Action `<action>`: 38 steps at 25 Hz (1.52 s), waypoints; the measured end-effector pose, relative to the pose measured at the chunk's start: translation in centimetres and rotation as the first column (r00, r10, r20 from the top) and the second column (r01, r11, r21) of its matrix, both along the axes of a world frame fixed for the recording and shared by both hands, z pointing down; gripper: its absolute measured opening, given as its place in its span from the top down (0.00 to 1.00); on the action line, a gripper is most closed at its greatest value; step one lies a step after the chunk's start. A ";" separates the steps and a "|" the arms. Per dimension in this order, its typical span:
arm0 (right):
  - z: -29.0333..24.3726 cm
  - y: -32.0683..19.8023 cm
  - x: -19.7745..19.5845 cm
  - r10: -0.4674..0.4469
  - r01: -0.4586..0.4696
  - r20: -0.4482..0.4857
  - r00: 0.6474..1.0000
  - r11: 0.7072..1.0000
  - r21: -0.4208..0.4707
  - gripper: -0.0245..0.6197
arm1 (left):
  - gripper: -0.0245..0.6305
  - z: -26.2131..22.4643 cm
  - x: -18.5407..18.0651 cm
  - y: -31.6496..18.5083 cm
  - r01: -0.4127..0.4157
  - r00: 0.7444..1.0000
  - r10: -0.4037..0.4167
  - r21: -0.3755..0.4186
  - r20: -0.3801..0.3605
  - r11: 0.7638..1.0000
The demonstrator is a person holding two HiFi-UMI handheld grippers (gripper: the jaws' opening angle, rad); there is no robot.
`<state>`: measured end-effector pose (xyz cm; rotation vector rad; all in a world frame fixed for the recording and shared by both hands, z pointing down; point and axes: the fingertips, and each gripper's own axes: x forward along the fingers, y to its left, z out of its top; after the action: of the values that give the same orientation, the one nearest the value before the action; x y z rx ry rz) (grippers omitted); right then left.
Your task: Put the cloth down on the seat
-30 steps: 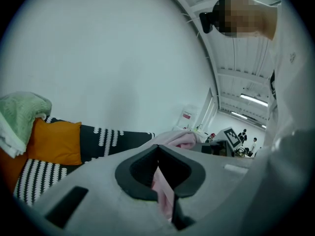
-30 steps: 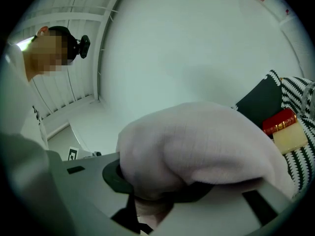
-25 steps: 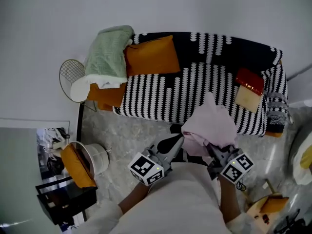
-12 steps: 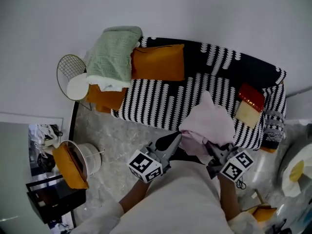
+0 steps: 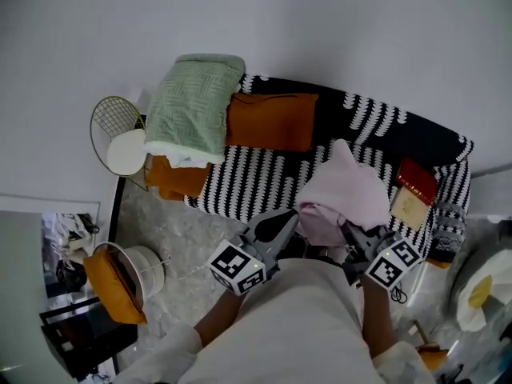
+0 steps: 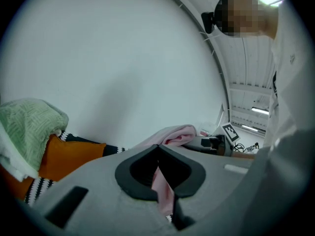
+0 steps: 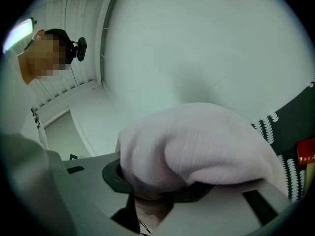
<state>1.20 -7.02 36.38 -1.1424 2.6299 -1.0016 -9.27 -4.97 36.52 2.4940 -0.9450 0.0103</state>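
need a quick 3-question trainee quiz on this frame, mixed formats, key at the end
1. True or false: the pink cloth already lies flat on the striped sofa seat.
2. Which gripper grips the cloth? A) left gripper only B) right gripper only C) both D) neither
3. In the head view, what is draped over the sofa's end at the left, beside the orange cushion?
Key: 1 false, it is held up, bunched. 2 C, both are shut on it. 3 a green blanket.
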 end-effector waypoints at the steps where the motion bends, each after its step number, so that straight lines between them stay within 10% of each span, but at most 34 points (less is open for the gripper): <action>1: 0.1 -0.7 -0.5 -0.002 0.002 -0.006 1.000 1.000 0.002 0.70 | 0.95 0.0 -0.6 -0.6 -0.002 1.000 0.002 0.001 -0.005 1.000; 38: 28.8 -12.6 -2.8 -0.093 0.030 -0.138 0.986 0.914 -0.404 0.70 | 0.95 4.8 -1.9 -6.2 0.114 0.992 -0.103 -0.173 0.070 0.978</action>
<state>-1.62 -19.59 65.17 -1.2629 2.6656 -1.5851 -11.13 -11.12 41.28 2.2888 -1.0561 0.1304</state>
